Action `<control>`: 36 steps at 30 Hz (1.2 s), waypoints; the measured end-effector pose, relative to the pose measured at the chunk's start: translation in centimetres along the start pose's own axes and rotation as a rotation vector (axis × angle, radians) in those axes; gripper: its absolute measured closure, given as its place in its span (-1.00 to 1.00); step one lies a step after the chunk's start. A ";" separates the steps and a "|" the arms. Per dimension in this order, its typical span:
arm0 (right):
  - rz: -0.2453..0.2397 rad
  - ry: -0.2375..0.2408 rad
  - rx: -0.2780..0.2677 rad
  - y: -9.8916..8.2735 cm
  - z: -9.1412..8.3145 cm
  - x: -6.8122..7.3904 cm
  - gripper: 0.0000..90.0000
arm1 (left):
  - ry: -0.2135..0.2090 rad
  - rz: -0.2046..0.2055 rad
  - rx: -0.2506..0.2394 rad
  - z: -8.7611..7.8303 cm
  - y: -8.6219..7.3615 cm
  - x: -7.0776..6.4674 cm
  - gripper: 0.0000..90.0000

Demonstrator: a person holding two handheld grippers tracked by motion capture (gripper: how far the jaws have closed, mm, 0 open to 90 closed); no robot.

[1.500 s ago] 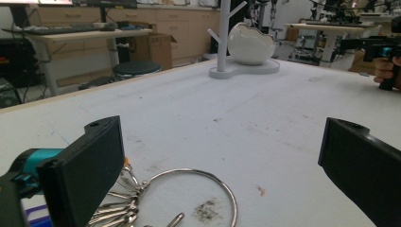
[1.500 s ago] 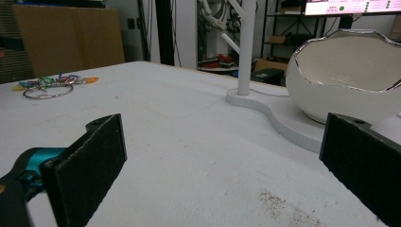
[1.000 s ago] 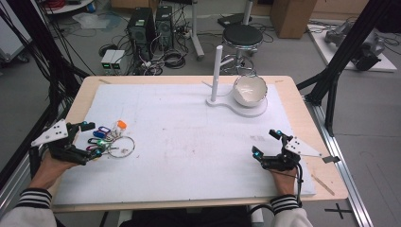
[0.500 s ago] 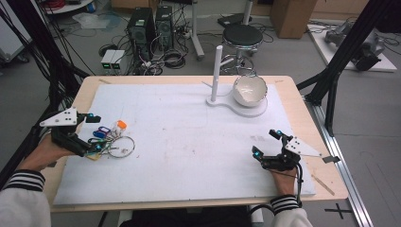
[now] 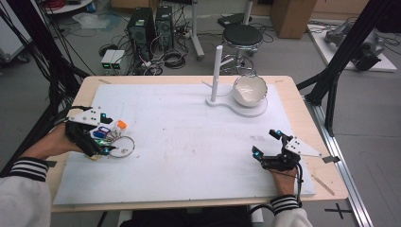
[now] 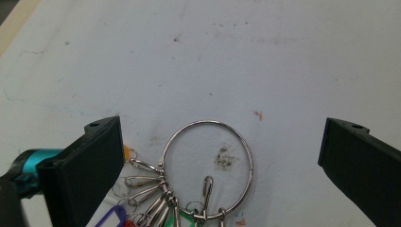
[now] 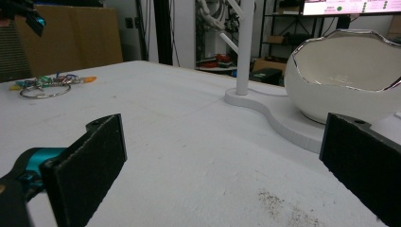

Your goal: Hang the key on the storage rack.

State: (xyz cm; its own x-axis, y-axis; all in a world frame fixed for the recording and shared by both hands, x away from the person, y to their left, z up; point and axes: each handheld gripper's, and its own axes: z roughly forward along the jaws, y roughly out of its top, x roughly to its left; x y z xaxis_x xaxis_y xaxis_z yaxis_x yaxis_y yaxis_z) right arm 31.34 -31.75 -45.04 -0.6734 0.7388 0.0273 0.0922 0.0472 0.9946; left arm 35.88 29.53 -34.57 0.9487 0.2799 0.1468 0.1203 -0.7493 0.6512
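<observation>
The key ring [image 6: 207,168] lies on the worktop [image 5: 189,142] between the left claw [image 5: 101,137]'s spread jaws, its tags trailing back toward the claw. The right claw [image 5: 267,149] rests near the worktop's opposite edge. Ahead of it, farther off, a bowl [image 7: 350,80] sits on a stand [image 7: 265,106], a post [image 7: 245,47] just left of the bowl.

Key ring [image 6: 206,166] with tags, flat on mat [image 5: 198,142]
</observation>
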 end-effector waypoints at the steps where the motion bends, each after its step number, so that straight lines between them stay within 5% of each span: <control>1: 0.000 0.000 0.000 0.0 0.0 0.0 -0.98 | 0.000 0.015 0.024 0.1 0.2 0.0 -0.96; 7: 0.001 0.001 0.000 0.0 0.0 0.0 -0.98 | -0.041 0.085 0.122 0.9 1.5 -0.3 -0.95; 12: -0.006 0.002 -0.003 0.0 0.0 0.0 -0.98 | -0.066 0.114 0.150 1.4 2.2 -0.3 -0.85; 26: 0.004 0.002 -0.001 0.0 0.0 0.0 -0.98 | -0.092 0.191 0.336 4.0 2.4 -1.0 -0.64; 36: -0.003 0.002 -0.003 0.0 0.0 0.0 -0.98 | -0.122 0.187 0.423 5.6 2.5 -1.5 -0.49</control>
State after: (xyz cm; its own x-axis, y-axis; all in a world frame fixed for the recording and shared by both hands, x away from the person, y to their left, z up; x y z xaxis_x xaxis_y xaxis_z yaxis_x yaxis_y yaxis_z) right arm 31.37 -31.75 -45.04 -0.6754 0.7371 0.0245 0.0882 0.0478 0.9950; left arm 36.37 23.87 -37.34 0.9898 0.0635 0.1272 0.0288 -0.9656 0.2584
